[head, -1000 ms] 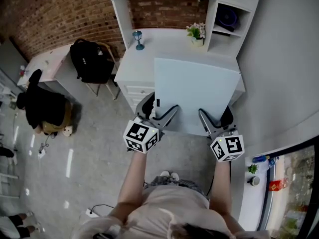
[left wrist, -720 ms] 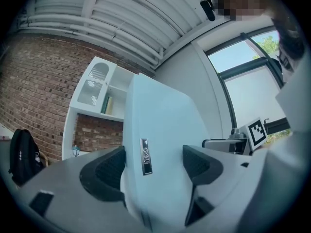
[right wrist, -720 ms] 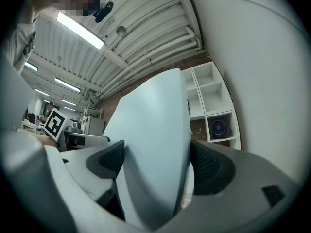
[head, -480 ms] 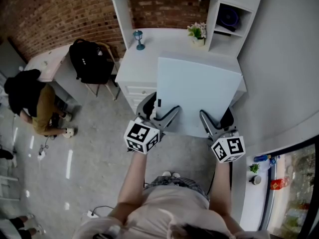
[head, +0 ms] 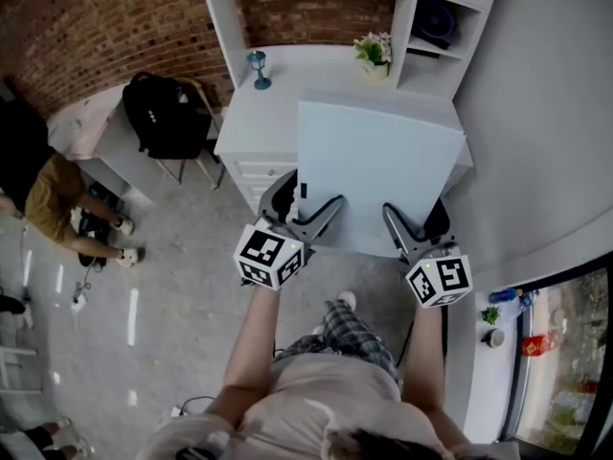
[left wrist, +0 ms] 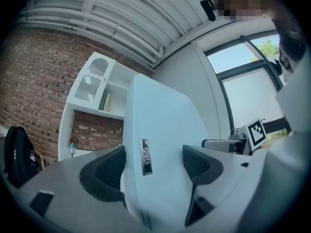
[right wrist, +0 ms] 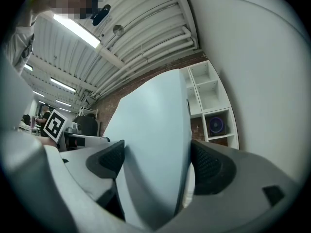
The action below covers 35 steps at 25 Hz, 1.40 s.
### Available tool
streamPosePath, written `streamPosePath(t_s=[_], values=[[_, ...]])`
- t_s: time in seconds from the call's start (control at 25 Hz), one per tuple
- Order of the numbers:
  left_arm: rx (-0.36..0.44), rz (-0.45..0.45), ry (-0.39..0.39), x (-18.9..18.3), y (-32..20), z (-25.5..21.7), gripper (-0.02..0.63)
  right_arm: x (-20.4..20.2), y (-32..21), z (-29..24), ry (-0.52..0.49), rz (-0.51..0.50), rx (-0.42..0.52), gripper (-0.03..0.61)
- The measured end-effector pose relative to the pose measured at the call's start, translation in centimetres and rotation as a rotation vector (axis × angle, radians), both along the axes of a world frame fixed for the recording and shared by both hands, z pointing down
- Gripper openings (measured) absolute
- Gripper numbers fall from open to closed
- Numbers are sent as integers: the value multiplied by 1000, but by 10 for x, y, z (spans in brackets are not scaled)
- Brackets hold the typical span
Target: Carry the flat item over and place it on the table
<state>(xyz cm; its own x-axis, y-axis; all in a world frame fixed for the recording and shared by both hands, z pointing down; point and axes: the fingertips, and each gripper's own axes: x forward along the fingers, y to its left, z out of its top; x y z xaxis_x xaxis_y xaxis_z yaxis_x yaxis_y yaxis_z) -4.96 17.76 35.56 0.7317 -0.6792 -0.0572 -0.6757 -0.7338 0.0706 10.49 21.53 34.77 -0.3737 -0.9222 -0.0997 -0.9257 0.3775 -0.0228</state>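
Note:
The flat item is a pale blue-white panel (head: 378,175), thick as a slim box, with a small label on its near edge (left wrist: 144,157). I hold it by its near end with both grippers, above the front part of the white desk (head: 254,123). My left gripper (head: 305,214) is shut on the left corner, with the panel (left wrist: 160,125) filling the gap between its dark pads (left wrist: 109,166). The right gripper (head: 414,223) is shut on the right corner, and both of its pads press the panel (right wrist: 150,130). The panel hides most of the desk top.
A white shelf hutch (head: 412,8) stands on the desk's back, with a potted plant (head: 375,51) and a blue goblet (head: 257,68) before it. A grey wall (head: 536,113) is close on the right. A black backpack (head: 163,113) rests on a chair, and a person (head: 48,190) crouches at the left.
The panel stays gripped in both grippers and has shifted slightly with them over the desk. My leg has stepped forward. The person at the left has moved further left.

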Motion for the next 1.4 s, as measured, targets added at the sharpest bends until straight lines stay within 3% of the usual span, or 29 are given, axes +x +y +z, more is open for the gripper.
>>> streamPosePath(t_s=[0.4, 0.6, 1.0, 1.4], values=[[-19, 7, 1, 11, -50, 11, 362, 11, -49, 11, -12, 14, -14, 433], [-21, 8, -4, 13, -99, 14, 362, 14, -97, 15, -22, 17, -20, 433], [-52, -11, -12, 17, -243, 19, 361, 19, -245, 21, -41, -3, -55, 433], [-66, -100, -29, 41, -421, 42, 362, 45, -438, 47, -61, -97, -87, 433]])
